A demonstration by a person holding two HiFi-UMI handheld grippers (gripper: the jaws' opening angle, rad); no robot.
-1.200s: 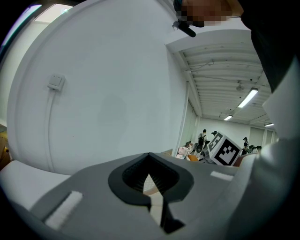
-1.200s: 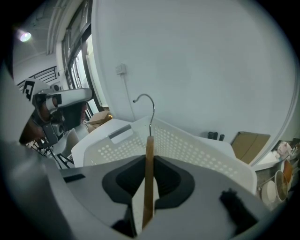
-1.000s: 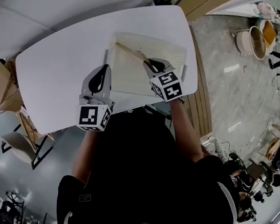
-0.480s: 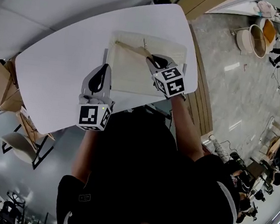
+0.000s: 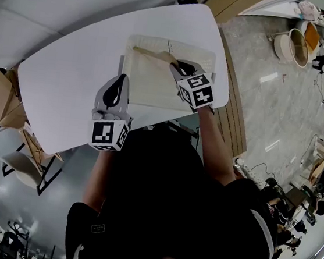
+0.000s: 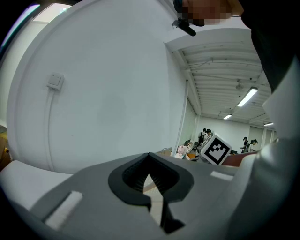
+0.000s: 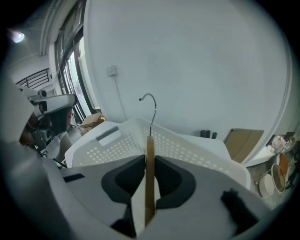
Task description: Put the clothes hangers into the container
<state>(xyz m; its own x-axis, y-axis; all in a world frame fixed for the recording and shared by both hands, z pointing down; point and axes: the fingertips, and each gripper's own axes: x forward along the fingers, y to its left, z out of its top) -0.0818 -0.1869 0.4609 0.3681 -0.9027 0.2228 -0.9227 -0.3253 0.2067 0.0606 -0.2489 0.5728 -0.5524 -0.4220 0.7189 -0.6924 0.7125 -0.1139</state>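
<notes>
Wood-coloured and thin, the clothes hanger [image 5: 150,55] is above the far part of the white perforated basket [image 5: 139,85], which stands on the white table [image 5: 63,78] close to its right edge and its far right corner. One arm of the hanger points to the far left corner of the basket. In the right gripper view its metal hook [image 7: 149,100] rises above the basket's rim. Whether the hanger already touches the bottom of the basket, I cannot tell from these views. The right gripper [image 5: 175,66] has the hanger by the wood. The dark pads lie against both faces of the flat bar and the jaws stand only a little apart, as wide as the wood is thick — at this moment they are opening. The left gripper [image 5: 121,77] is at the near edge of the table, just beside the near left corner of the basket. Its jaws meet at the tips and there is nothing between them — only the gap between the two pads shows some light.
</notes>
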